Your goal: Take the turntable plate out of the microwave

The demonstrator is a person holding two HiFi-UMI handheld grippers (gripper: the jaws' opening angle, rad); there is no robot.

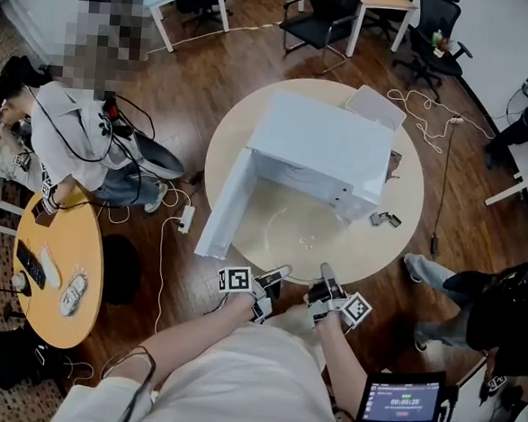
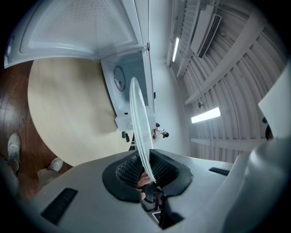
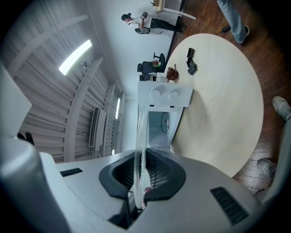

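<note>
Left gripper (image 1: 278, 273) and right gripper (image 1: 325, 273) both clench the glass plate's (image 1: 301, 228) near rim, in front of the open microwave (image 1: 318, 151) on the worktop (image 1: 400, 220).

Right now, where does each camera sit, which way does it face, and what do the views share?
Head view: on the person's head, facing steeply down at the table, microwave and plate; both forearms, left gripper and right gripper show.
Left gripper view: on the left gripper, facing the microwave along its jaws, shut on the plate.
Right gripper view: likewise on the right gripper.
Shared: plate, microwave, table.
</note>
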